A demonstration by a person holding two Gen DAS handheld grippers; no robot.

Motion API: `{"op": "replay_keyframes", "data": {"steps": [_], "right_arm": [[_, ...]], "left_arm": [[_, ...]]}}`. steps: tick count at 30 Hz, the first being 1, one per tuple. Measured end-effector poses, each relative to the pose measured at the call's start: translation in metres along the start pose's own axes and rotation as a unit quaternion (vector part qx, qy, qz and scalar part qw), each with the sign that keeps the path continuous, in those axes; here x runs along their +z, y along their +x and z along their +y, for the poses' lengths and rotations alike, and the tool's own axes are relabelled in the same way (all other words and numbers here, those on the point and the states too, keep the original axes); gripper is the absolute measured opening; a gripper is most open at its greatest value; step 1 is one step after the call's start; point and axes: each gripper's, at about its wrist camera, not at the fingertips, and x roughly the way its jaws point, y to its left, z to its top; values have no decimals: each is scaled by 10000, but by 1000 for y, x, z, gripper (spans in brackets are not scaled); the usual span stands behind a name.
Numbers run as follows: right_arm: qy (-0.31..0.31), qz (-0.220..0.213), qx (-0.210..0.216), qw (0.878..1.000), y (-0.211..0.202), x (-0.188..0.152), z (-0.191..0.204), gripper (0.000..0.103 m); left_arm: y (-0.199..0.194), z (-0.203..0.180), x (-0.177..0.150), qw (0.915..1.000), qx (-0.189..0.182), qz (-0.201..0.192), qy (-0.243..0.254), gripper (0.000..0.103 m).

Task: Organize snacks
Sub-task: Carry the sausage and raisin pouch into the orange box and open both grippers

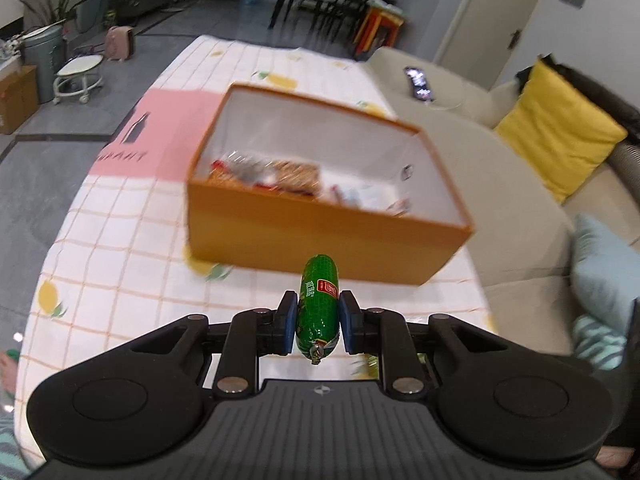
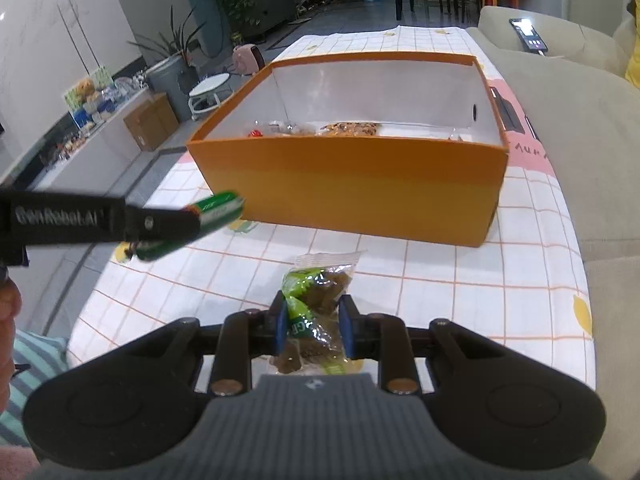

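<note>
Left tongs (image 1: 318,322): clamped shut across the middle of a green sausage stick (image 1: 319,302). I grip it at the waist so neither end droops and its far end leads toward the orange box (image 1: 320,236).

Right tongs (image 2: 313,330): closed on a clear packet of brown snack pieces with green print (image 2: 316,304). The pads pinch the crinkly wrapper at its near half; the sealed top edge stands free beyond the tips, toward the box.

Both loads: lifted off the tabletop (image 2: 440,280) on the near side of the box, so I judge they can clear its near wall rather than bump into it.

Left tongs seen from the right: they come in from the left of the box's near corner, with the sausage stick slanting just in front of that wall, apart from it.

Orange box: sits on the checked cloth of the tabletop, open at the top, white inside. It is the place I am gathering everything into.

Inside the box: several wrapped snacks (image 2: 320,129) already lie along the bottom, against the near wall; the part by the far wall looks bare, so there is room.

Pink bag (image 1: 160,136): lies flat on the cloth beside the box.

Sofa (image 2: 580,120): runs along the tabletop on the side away from the left tongs, a phone (image 2: 528,34) on its arm beyond the box.

Next, as I judge it: carry both over the rim, then let go low.
</note>
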Motion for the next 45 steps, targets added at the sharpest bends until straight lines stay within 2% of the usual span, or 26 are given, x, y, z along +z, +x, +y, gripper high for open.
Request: {"op": "replay_keyframes", "data": {"steps": [8,12,18,23,28,34,39,45], "right_arm": [[97,-378,93,9992,-18,23,-7,23],[-64,-560,-31,9984,-23,45,-13,23],[-289,-627,-158,9975,-20,94,-37,23],[-515,-409,-155,9977,1,135,-55,23],[-776,36,-216,9967,49,167,-71,23],[-1014,613,-174,9928,108,194,-84,23],[-1313,889,-308,9869,145,215,-89,23],[-1727,1081,-604,9772,175,226,-90,23]], "left_arm": [[-4,-32,38,9984,-296,-272,397,24],[2,-45,63,9963,-296,-389,712,24],[33,-53,100,9948,-402,-202,912,24],[73,-55,121,9941,-399,83,1007,24],[120,-46,136,9940,-305,417,962,24],[174,-35,149,9923,-140,792,946,24],[210,-25,154,9912,-63,956,916,24],[239,-18,157,9894,-12,1118,923,24]]}}
